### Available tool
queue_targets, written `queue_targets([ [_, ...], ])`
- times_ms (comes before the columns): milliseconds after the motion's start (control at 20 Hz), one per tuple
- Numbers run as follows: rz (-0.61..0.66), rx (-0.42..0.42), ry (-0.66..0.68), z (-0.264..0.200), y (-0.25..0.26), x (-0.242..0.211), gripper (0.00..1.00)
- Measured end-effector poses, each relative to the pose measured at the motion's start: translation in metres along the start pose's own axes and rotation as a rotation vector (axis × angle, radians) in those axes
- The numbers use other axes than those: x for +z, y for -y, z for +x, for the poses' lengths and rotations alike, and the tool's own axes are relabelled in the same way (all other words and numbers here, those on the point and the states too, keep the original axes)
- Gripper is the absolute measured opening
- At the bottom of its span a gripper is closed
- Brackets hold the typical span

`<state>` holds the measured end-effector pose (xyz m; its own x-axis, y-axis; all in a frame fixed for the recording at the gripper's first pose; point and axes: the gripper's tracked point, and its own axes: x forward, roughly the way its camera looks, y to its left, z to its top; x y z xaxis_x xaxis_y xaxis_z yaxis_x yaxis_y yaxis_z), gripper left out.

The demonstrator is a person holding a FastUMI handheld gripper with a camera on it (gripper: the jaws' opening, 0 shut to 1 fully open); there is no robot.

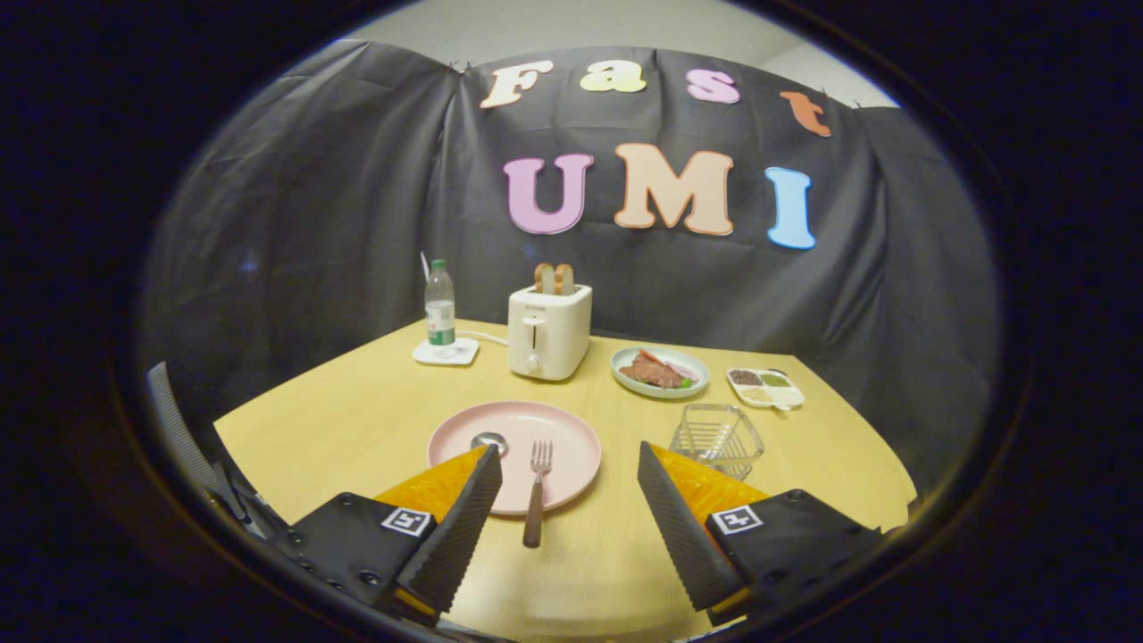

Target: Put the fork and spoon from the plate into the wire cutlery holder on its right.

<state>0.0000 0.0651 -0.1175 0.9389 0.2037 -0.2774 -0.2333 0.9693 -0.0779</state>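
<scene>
Gripper [568, 464] low in frame, fingers spread wide, holding nothing. Fork [537, 489] lies between the fingertips, tines on the pink plate [571, 438], brown handle off the rim toward the camera. Spoon [488, 441] on the plate, partly hidden behind the left finger [460, 527]. Wire cutlery holder [717, 438] stands just beyond the right finger [683, 527], right of the plate.
</scene>
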Motion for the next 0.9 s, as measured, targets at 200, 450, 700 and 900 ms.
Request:
queue_targets([
  [200,0.01,0.04,-0.073,0.011,-0.009,-0.026,0.98],
  [450,-0.034,0.084,-0.14,0.025,-0.02,-0.052,0.98],
  [700,-0.046,0.106,-0.2,0.036,-0.025,-0.072,0.98],
  [900,-0.051,0.101,-0.256,0.042,-0.022,-0.088,0.94],
])
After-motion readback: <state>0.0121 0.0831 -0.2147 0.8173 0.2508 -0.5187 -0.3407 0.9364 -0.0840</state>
